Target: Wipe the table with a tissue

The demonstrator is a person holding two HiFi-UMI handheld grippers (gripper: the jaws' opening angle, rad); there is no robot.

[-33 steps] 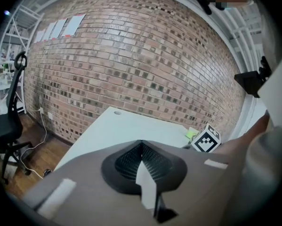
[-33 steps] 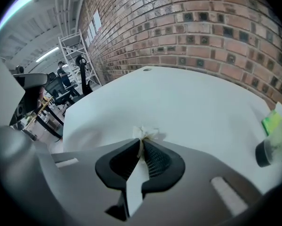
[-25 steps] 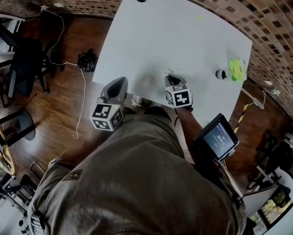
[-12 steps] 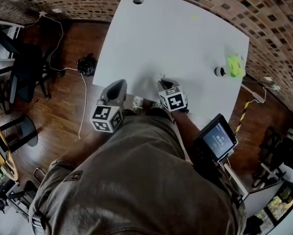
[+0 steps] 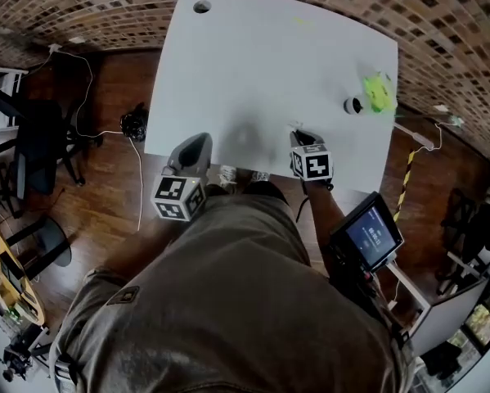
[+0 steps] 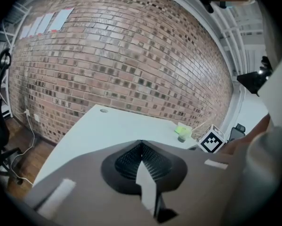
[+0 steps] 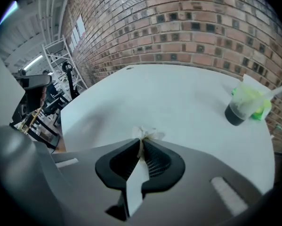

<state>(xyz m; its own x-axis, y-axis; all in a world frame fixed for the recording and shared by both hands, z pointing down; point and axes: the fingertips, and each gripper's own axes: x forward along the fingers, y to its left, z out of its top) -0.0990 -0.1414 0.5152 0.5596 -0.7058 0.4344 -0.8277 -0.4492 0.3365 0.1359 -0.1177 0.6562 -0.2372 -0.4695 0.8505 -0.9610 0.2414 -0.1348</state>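
A white table [image 5: 261,47] fills the head view's upper middle. My right gripper [image 5: 298,132] is shut on a small crumpled white tissue [image 7: 147,134], which pokes out past the jaw tips and rests low over the table's near edge. In the right gripper view the tissue sits just ahead of the closed jaws of my right gripper [image 7: 141,144]. My left gripper [image 5: 198,144] hovers at the table's near left edge, shut with nothing in it; its own view, with the left gripper [image 6: 141,147] closed, looks across the table [image 6: 108,131].
A green tissue pack [image 5: 379,92] and a small dark cup [image 5: 352,105] stand at the table's right edge; both appear again, the pack [image 7: 252,100] and cup [image 7: 235,113], in the right gripper view. A cable hole [image 5: 201,7] is at the far left corner. Brick wall behind, chairs left.
The right gripper with the tissue slid left along the near edge, then back to the right. The left gripper has stayed at the table's near left edge.
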